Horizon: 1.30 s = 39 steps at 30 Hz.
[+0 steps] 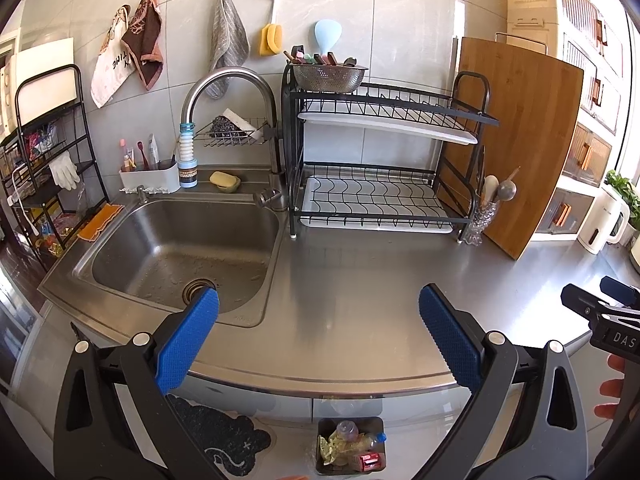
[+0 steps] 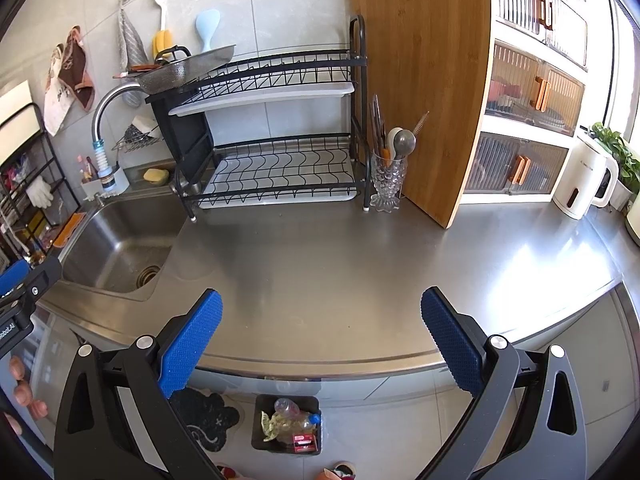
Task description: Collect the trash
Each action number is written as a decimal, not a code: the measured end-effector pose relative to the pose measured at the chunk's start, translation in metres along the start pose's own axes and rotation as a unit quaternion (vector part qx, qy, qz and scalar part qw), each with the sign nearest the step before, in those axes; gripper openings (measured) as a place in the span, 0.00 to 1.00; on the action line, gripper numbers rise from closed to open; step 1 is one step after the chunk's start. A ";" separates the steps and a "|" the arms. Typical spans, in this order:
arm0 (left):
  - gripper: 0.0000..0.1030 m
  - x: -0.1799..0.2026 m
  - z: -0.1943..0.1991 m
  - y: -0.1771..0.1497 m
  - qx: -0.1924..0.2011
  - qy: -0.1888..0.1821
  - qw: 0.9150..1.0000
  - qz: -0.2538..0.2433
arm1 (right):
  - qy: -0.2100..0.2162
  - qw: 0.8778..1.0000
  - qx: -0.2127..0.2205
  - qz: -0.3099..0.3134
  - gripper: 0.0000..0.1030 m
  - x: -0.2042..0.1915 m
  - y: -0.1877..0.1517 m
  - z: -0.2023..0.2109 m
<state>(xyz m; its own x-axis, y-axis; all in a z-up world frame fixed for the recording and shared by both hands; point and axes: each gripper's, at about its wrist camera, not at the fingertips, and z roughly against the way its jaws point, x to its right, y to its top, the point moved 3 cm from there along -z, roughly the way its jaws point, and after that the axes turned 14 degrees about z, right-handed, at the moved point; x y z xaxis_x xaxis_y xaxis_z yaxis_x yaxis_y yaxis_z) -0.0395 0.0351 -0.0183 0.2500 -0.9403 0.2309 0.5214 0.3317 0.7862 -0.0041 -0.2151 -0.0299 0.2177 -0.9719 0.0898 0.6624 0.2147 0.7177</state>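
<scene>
Both grippers, left gripper (image 1: 319,336) and right gripper (image 2: 321,338), hang spread and empty above the counter (image 2: 320,272), with the filled trash bin (image 2: 260,412) at six o'clock below each.

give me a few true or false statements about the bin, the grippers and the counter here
1. The trash bin on the floor already holds bottles and wrappers. True.
2. The left hand-held gripper is shut on a bottle. False: it is open and holds nothing.
3. The right hand-held gripper is open. True.
4. The cutting board lies flat in the sink. False: it stands upright on the counter beside the dish rack.
</scene>
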 end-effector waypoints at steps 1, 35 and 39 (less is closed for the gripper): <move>0.92 0.000 0.000 0.000 0.000 -0.001 1.000 0.000 | 0.001 1.000 0.000 0.000 0.97 0.000 0.000 0.000; 0.92 0.006 0.007 0.006 0.031 -0.011 0.999 0.001 | -0.003 1.000 -0.004 0.004 0.97 0.000 0.001 -0.004; 0.92 0.006 0.006 0.006 0.027 -0.014 1.000 0.005 | -0.006 1.000 0.001 0.007 0.97 -0.002 0.004 -0.003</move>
<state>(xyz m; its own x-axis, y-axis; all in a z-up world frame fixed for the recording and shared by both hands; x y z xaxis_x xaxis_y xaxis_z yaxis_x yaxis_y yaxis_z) -0.0401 0.0313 -0.0089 0.2311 -0.9392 0.2539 0.4743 0.3366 0.8135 -0.0003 -0.2121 -0.0294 0.2182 -0.9699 0.1080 0.6582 0.2279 0.7175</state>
